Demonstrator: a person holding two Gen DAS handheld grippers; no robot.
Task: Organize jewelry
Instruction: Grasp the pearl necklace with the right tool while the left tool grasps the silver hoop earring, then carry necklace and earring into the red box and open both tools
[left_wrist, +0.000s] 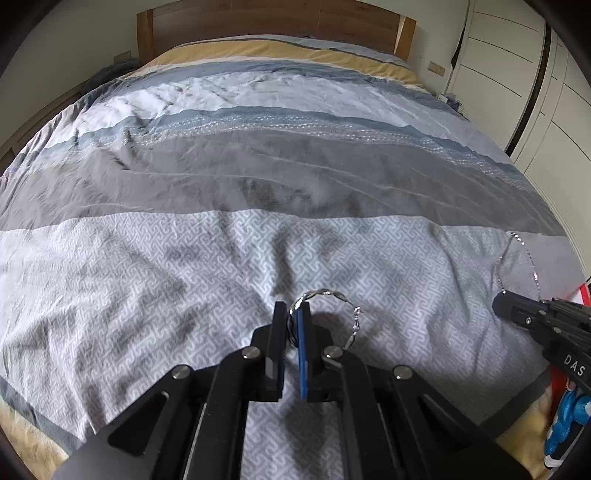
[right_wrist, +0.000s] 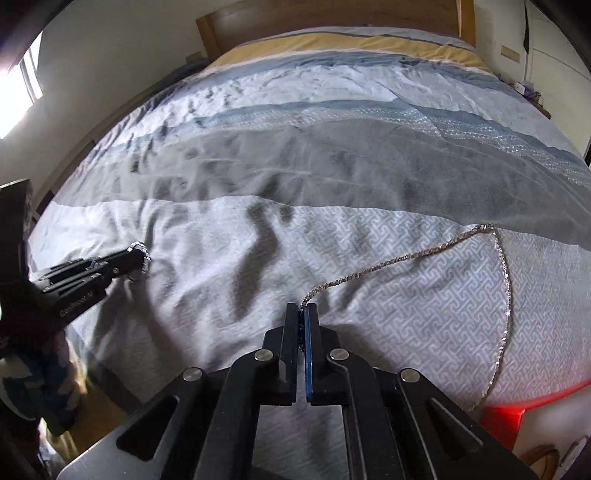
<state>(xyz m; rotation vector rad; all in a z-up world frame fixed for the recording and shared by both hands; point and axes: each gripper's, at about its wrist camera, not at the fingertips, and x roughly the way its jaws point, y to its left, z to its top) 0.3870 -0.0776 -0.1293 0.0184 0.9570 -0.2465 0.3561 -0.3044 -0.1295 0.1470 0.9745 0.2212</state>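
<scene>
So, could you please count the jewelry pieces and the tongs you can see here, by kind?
Bracelets: 1, a small silver loop pinched in the left tongs.
Necklaces: 1, a long silver chain pinched in the right tongs.
Tongs: 2, both shut.
Total: 4.

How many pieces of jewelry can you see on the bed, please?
2: a small bracelet clamped in the left claw, and a long chain clamped in the right claw, trailing rightward across the bedspread.

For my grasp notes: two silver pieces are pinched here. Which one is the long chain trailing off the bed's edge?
The necklace chain in the right gripper: it runs in a long loop over the bedspread's edge. The left gripper holds a small twisted bracelet.
</scene>
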